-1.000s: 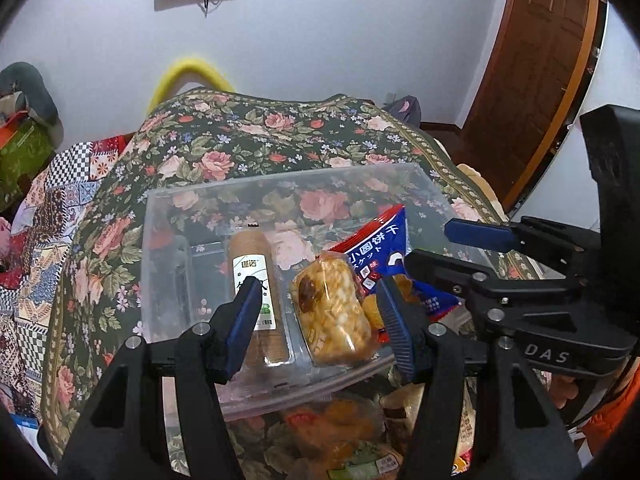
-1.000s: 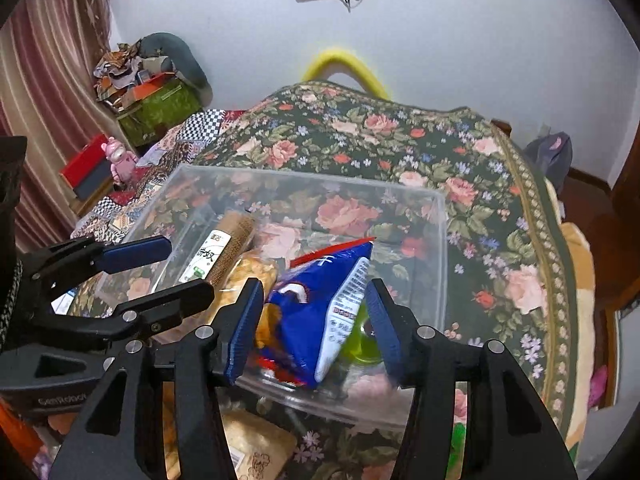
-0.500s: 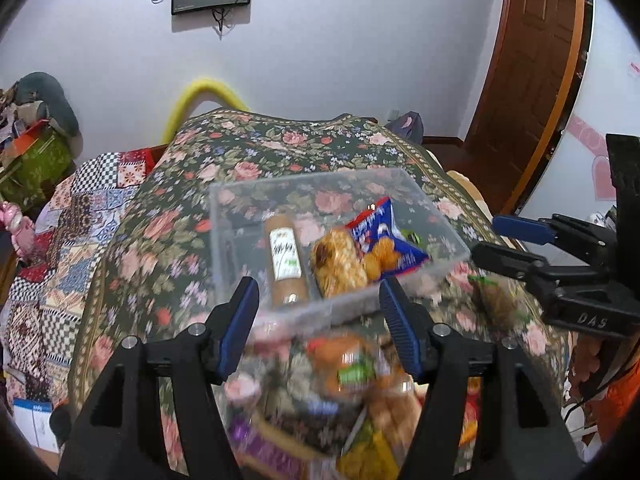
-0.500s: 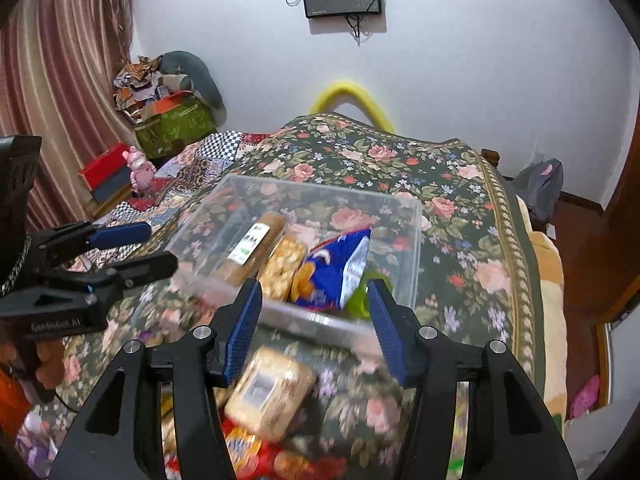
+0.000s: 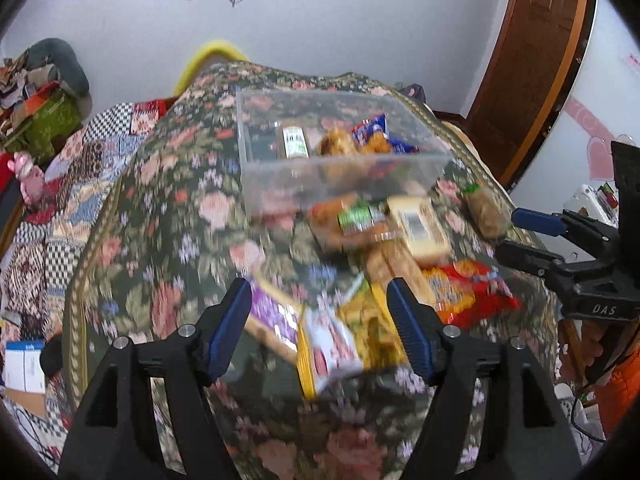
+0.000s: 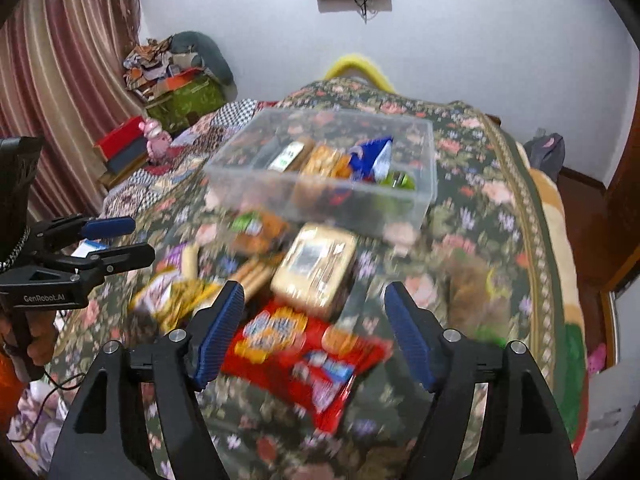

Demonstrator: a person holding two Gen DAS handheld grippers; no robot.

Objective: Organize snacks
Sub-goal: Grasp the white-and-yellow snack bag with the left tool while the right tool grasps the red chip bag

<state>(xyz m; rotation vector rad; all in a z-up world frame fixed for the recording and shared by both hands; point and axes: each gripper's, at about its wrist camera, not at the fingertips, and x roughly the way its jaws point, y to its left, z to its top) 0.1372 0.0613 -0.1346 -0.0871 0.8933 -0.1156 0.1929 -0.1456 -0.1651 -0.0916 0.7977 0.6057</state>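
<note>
Both grippers drawn back from the clear bin [image 5: 280, 184] since prior frame; loose snack pile [image 6: 296, 296] now underneath. Left gripper [image 5: 320, 320] and right gripper [image 6: 314, 320]: jaws opening, nothing clamped. Bin w/ four packs is set on floral cloth [image 5: 160, 240], beyond pile.

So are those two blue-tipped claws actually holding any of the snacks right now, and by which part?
Nothing is held. The left gripper and the right gripper are both empty, jaws opening above the loose snack packets on the floral cloth.

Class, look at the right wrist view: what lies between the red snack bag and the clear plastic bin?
A flat tan packet lies between the red snack bag and the clear bin, seen in the right wrist view.
</note>
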